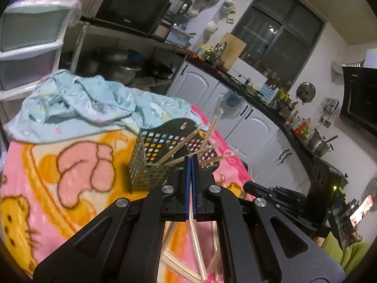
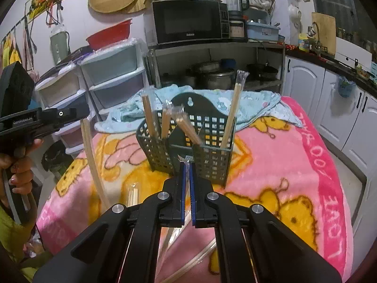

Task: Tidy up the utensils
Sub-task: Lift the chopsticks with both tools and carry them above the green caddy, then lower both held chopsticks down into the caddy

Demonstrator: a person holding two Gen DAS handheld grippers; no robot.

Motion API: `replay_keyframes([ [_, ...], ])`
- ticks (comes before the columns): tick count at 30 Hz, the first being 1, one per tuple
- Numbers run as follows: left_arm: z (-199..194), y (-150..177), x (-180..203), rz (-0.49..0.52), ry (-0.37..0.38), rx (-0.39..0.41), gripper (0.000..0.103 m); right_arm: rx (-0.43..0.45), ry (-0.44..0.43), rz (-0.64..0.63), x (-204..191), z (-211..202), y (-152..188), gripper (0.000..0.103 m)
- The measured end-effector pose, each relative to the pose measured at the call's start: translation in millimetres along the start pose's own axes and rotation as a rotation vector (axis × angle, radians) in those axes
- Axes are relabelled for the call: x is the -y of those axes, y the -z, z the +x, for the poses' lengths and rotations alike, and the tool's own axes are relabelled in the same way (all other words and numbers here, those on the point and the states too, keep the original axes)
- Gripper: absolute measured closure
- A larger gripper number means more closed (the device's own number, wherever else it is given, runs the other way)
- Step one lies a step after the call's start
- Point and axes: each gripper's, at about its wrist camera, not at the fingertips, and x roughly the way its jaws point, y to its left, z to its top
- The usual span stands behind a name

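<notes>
Fingers of left gripper [image 1: 191, 156] and right gripper [image 2: 186, 164] are each pinching wrapped chopsticks [image 2: 94, 165] near utensil basket [image 2: 212, 165].

We see the right gripper [image 2: 186, 165] closed on a wrapped chopstick pair [image 2: 187, 214], its clear wrapper showing between the blue fingers [image 2: 182, 188]. Just ahead stands a dark green holder [image 2: 207, 165] on the pink cartoon blanket [image 2: 271, 165]. Four wrapped pairs lean in it: three at the left [image 2: 165, 122] and one at the right [image 2: 232, 115]. At the far left a hand [image 2: 20, 172] grips the left gripper [image 2: 42, 118], a wrapped pair [image 2: 93, 162] hanging from it. More wrapped pairs [image 2: 134, 195] lie on the blanket. A blue cloth [image 2: 254, 103] lies behind the holder.
</notes>
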Motion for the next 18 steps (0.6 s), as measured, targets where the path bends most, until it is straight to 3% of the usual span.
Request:
replay_keyframes([
  [18, -12.2, -46.0, 38.3, 0.105, 0.042, 0.093, 0.103, 0.177, 0.069, -0.023, 6.0, -49.0, -41.3, 0.100],
])
